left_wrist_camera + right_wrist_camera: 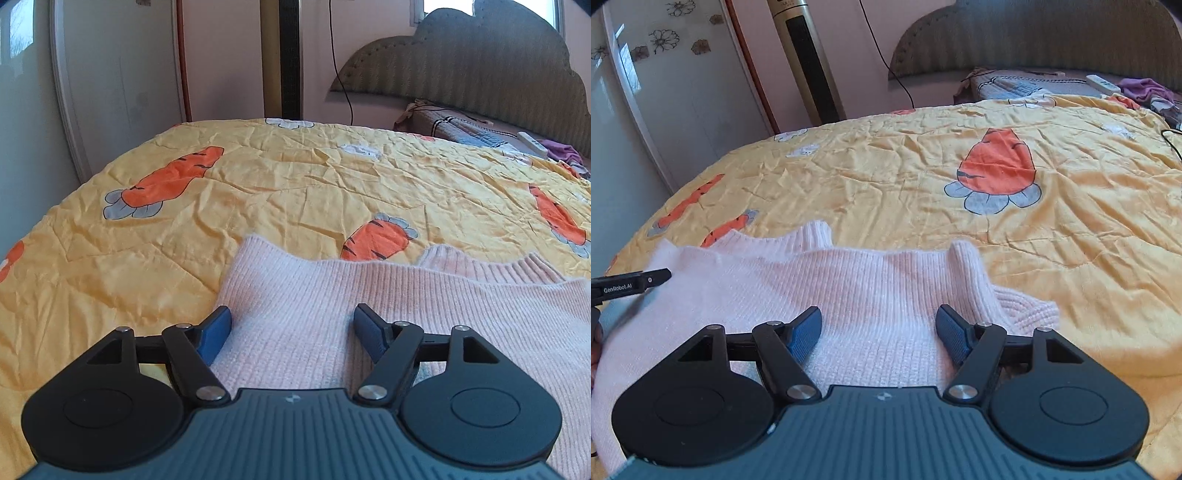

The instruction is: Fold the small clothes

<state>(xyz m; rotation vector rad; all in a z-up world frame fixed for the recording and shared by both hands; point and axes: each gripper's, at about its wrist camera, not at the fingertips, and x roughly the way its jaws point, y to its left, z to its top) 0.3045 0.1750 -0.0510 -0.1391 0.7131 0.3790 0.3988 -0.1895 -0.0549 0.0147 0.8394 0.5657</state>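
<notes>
One pink knitted sweater (pixel 871 295) is lying spread on the yellow carrot-print quilt (pixel 923 177), near its front edge. It is looking soft, light and stretchy, likely sagging when lifted, so pinching a ribbed hem or sleeve edge seems safest. Two claws are hovering over it: the left gripper (pixel 291 332) and the right gripper (pixel 879 332), both spread wide and grasping nothing, with knit showing between their blue pads.

a wide bed (pixel 1071 229) wore a crumpled yellow quilt (pixel 288 192) printed with carrots. behind it stood a grey scalloped headboard (pixel 480 70), pale pink walls (pixel 229 55), a tall tower fan (pixel 809 66) and a glossy flowered wardrobe door (pixel 672 92). daylight came from a window (pixel 447 7).
</notes>
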